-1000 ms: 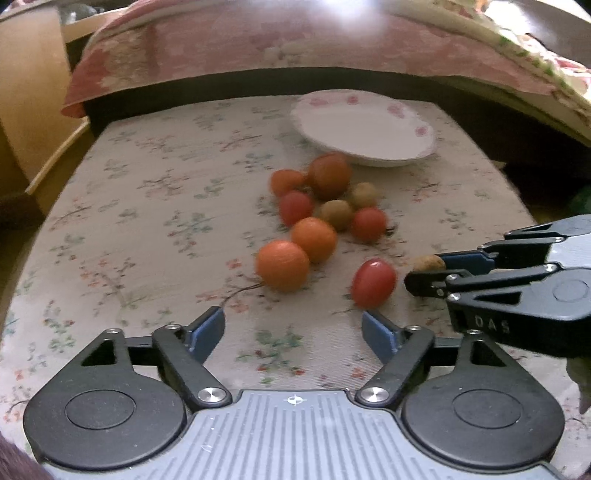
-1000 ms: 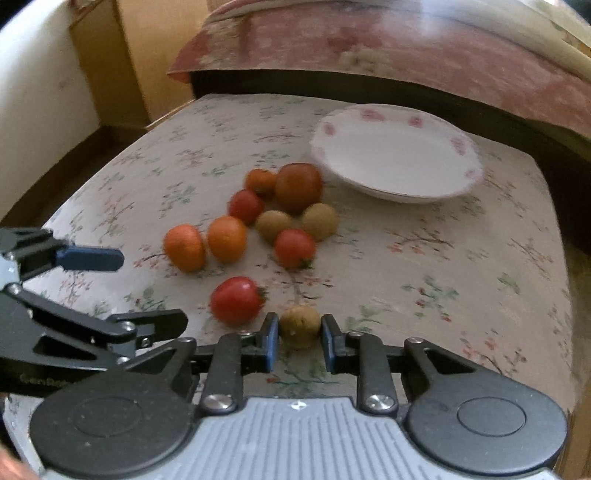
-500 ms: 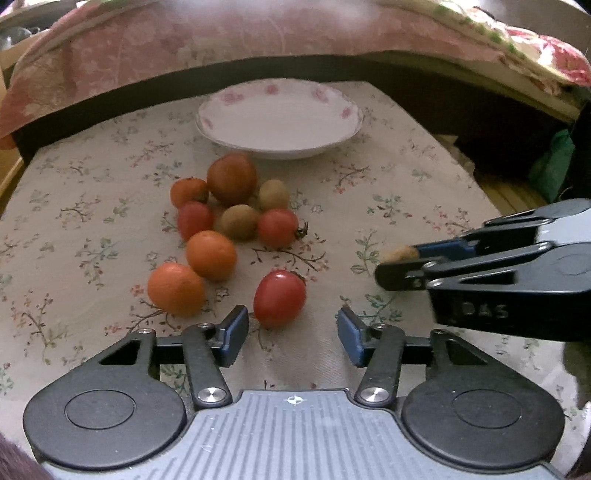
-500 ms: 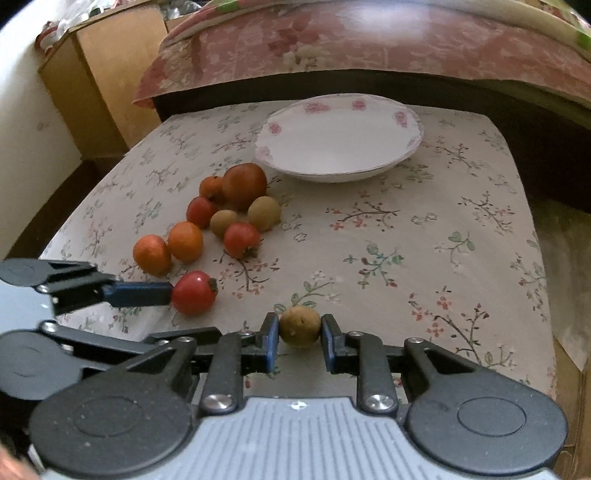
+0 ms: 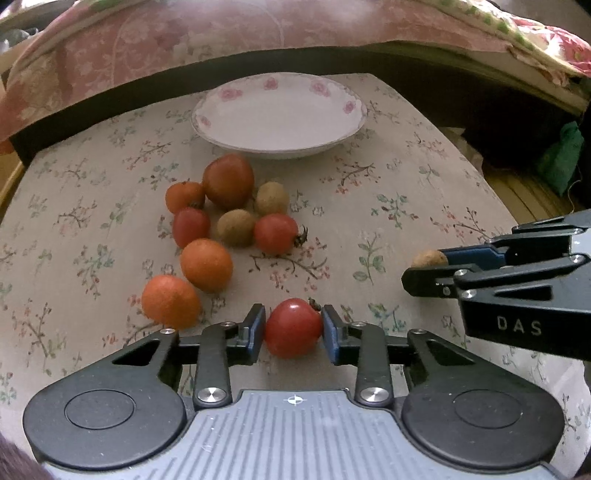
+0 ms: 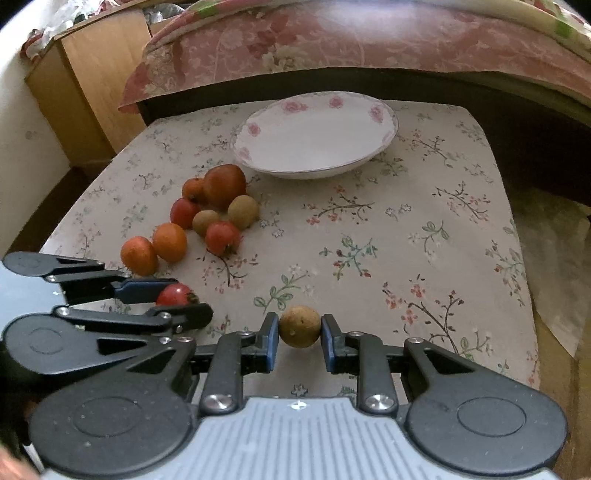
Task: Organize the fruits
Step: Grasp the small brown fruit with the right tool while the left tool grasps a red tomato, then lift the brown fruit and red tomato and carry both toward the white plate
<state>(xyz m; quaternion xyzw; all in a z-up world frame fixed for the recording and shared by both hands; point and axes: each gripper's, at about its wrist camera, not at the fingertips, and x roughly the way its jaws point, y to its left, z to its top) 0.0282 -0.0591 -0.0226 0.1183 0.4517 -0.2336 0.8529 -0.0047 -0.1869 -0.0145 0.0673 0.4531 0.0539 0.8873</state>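
Two jaws-clamped fruits: glossy red tomato [image 5: 293, 328] in left gripper [image 5: 293, 334], dull brown fruit [image 6: 299, 326] in right gripper [image 6: 299, 341].

A floral tablecloth [image 6: 424, 236] covers the table before a bed with a pink quilt [image 6: 332, 33], a wooden cabinet [image 6: 92, 74] beside it.

Each camera sits low on its own gripper and looks forward along the fingers, down at the table [image 5: 424, 177] from close up. The left view looks from the left side, the right view from the right. Both see the plate [image 5: 280, 110] [image 6: 317, 136], the fruit pile [image 5: 221, 221] [image 6: 207, 218] and the other gripper.
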